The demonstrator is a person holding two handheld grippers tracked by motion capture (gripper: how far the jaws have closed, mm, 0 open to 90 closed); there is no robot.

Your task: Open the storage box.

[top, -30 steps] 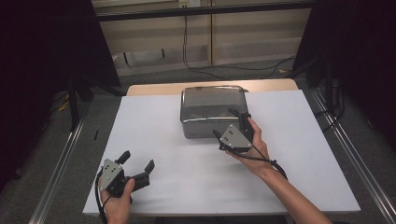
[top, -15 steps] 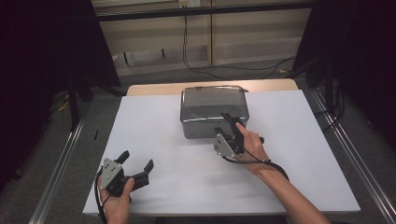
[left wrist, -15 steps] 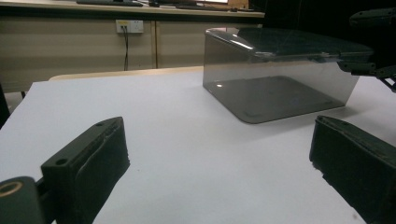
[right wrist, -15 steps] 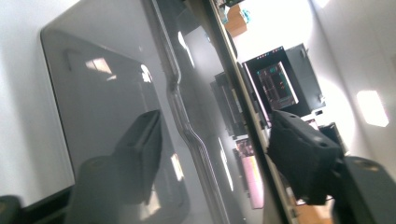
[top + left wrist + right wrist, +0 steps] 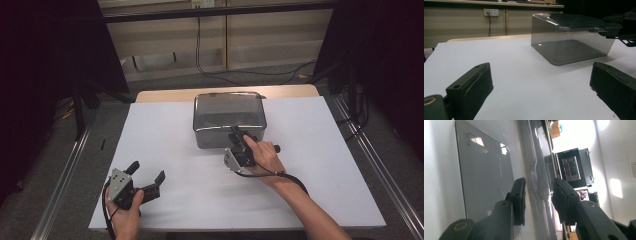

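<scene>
A smoky clear plastic box (image 5: 227, 112) stands at the back middle of the white table top (image 5: 165, 135). My right gripper (image 5: 237, 136) is turned on its side at the box's near right edge. In the right gripper view its jaws (image 5: 537, 195) straddle the rim of the box (image 5: 486, 170). They have just been closing; one pad lies close against the wall and a thin gap shows at the other. My left gripper (image 5: 147, 171) rests open at the near left, well clear of the box. In its own view its jaws (image 5: 541, 82) stand wide, with the box (image 5: 571, 47) far ahead.
A wooden table edge (image 5: 165, 95) shows behind the white top. Metal rails (image 5: 65, 180) run along the left and the right side (image 5: 372, 165). Cables (image 5: 200, 55) hang by the back wall. The right gripper's cable (image 5: 280, 176) trails along the forearm.
The right gripper has slid left and down along the box's near edge, and its jaws have closed in around the rim. The left gripper has stayed in place.
</scene>
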